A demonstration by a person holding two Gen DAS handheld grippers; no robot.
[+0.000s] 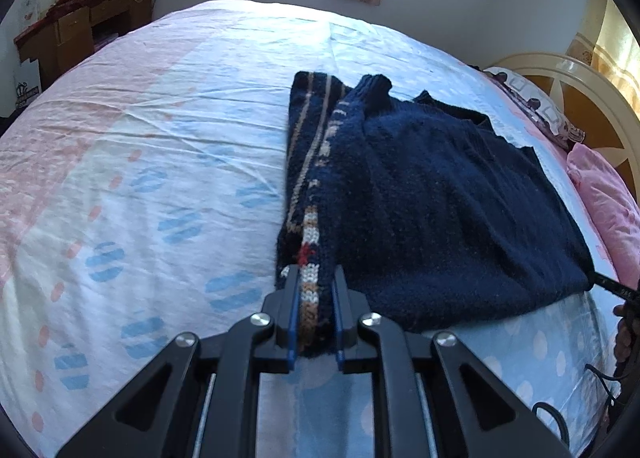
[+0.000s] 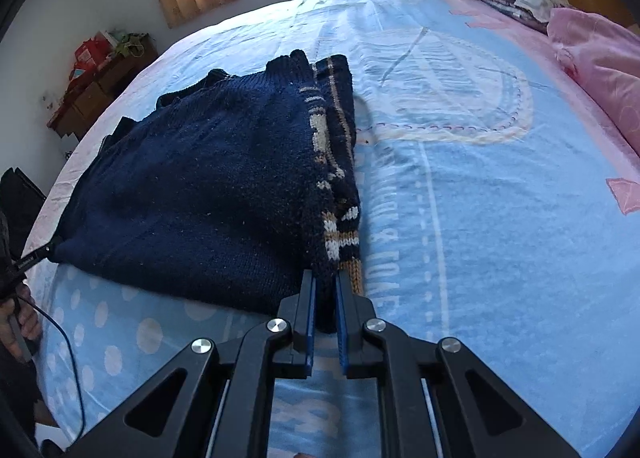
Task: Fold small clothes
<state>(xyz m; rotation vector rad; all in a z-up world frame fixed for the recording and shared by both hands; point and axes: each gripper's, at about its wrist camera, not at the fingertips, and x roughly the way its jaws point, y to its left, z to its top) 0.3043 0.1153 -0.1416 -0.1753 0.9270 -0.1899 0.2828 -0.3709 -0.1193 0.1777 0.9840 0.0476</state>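
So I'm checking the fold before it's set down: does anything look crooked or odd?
Mostly tidy. The navy sweater lies folded on the bed, both tools gripping its near corners. One oddity: at the far end a cuff pokes past the fold, so that edge looks uneven.

Left gripper (image 1: 315, 278): matte black, angular linkage arms with triangular cutouts, four round silver screws at the pivots, blue strips lining the inner faces of the jaws, pale steel rails beneath. Right gripper (image 2: 323, 278): same black build, same silver screws, same blue lining. Thin black cable (image 2: 68, 342) looping at the left edge of the right view, beside bare skin of a hand (image 2: 22, 324).
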